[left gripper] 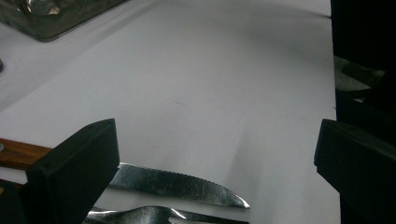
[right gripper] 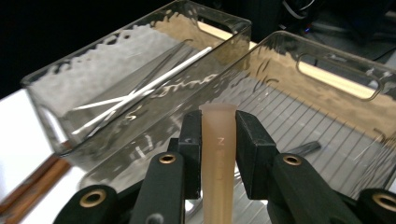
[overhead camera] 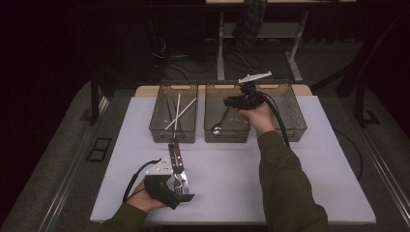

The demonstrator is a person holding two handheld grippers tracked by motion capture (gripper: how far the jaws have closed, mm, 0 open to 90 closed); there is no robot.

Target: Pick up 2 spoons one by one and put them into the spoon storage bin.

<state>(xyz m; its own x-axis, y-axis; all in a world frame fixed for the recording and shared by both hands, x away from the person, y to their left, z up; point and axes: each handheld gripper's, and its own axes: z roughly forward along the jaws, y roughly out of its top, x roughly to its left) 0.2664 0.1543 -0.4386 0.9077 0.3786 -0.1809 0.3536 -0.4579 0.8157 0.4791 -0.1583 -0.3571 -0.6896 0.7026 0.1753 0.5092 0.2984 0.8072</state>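
My right gripper [overhead camera: 237, 102] hovers over the middle clear bin [overhead camera: 227, 136], shut on a beige handle [right gripper: 218, 154] that stands up between its jaws [right gripper: 218, 122]; the rest of that utensil is hidden below. A dark utensil [overhead camera: 218, 124] lies in this bin, its handle [right gripper: 303, 148] resting on the floor. At the table's front left my left gripper [overhead camera: 181, 184] stands open [left gripper: 215, 154] just above a serrated knife [left gripper: 177, 184] with a wooden handle [left gripper: 18, 154] and a fork [left gripper: 154, 215]. Both lie on the white table, and neither is touched by the pads.
Three clear bins stand in a row at the back of the white table [overhead camera: 309, 169]. The left bin [overhead camera: 173, 134] holds white chopsticks [overhead camera: 179, 112]. The right bin [overhead camera: 290, 121] is beside my right hand. Dark floor and table legs lie beyond.
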